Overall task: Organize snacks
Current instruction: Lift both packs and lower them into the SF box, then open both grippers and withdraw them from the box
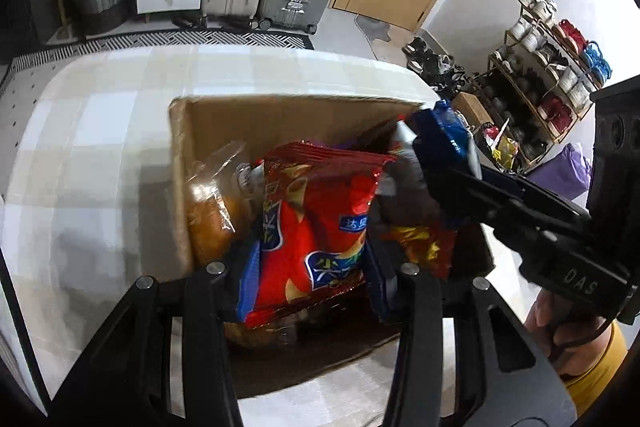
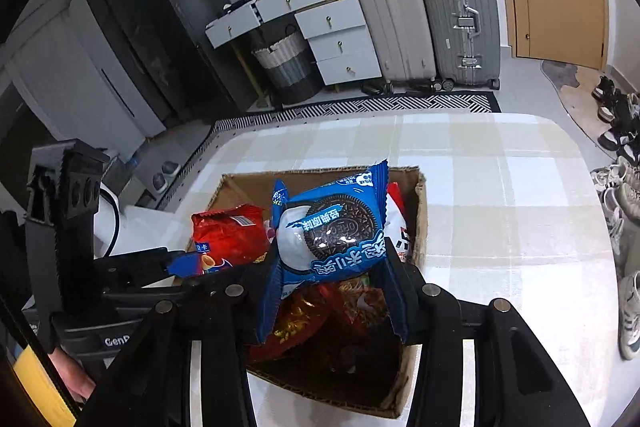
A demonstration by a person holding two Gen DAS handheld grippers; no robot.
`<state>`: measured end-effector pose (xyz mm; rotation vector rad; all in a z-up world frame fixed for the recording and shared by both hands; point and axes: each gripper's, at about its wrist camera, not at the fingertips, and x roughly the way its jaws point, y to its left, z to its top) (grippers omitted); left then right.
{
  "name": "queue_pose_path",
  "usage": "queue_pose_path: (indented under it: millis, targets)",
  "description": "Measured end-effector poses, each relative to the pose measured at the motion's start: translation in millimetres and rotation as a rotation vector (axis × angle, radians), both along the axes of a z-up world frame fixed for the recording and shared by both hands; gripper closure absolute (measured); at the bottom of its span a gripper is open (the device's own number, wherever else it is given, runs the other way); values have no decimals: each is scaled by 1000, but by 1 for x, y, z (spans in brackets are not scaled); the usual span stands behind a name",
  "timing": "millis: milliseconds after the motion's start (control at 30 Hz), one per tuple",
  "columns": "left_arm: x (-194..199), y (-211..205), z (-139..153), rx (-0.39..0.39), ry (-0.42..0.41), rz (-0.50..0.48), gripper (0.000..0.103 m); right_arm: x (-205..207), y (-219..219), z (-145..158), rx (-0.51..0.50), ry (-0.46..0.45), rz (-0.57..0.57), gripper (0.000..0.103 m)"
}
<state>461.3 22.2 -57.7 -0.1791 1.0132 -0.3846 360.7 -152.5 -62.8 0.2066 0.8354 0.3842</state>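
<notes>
Two-gripper view of an open cardboard box (image 2: pixel 418 223) standing on a table covered with a pale checked tablecloth (image 2: pixel 500 187), nearer its front edge. My left gripper (image 1: pixel 310 267) has its jaws closed on a red chip bag (image 1: pixel 316 223), clamped near the bag's lower end and held upright over the box interior. My right gripper (image 2: pixel 332 287) has its jaws closed on a blue Oreo packet (image 2: pixel 332 231), held above the box opening; seen from the left wrist, this packet (image 1: pixel 448 135) sits at the box's right wall. Inside the box I see a clear-wrapped golden bread item (image 1: pixel 216 219) against the left wall and red-and-gold wrapped snacks (image 2: pixel 320 311) on the bottom. The two held packs are near each other, the red bag to the left of the blue packet; I cannot tell whether they touch. Behind the table's far edge stand two suitcases (image 2: pixel 428 19).
</notes>
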Motion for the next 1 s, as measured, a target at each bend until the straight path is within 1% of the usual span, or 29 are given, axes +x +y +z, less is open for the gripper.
queue_pose_path:
  millis: [67, 100, 267, 500, 600, 733, 800, 867, 933, 1000]
  targets:
    - [0, 4, -5, 8, -15, -6, 62, 1, 4, -1, -7, 0, 9, 58]
    - [-1, 2, -7, 26, -17, -13, 62, 2, 8, -1, -17, -2, 14, 58]
    - [-2, 2, -9, 55, -17, -10, 62, 0, 24, -1, -70, -19, 52, 58]
    - [-11, -1, 3, 85, -33, -14, 62, 2, 23, -6, -78, 14, 48, 58]
    - [-15, -1, 9, 90, -48, -8, 62, 2, 20, -5, -80, 21, 39, 58]
    - [-17, 4, 17, 76, -53, 11, 62, 1, 15, -4, -59, 32, 31, 57]
    - [-19, 5, 21, 81, -59, 14, 58, 0, 14, -3, -61, 30, 31, 53]
    - [-20, 7, 25, 85, -73, 18, 57, -2, 13, -3, -64, 30, 27, 50]
    - [-24, 9, 31, 71, -77, 17, 53, -4, 15, -1, -72, 16, 21, 50]
    - [-27, 10, 36, 73, -82, 20, 47, -5, 16, 0, -72, 16, 17, 50]
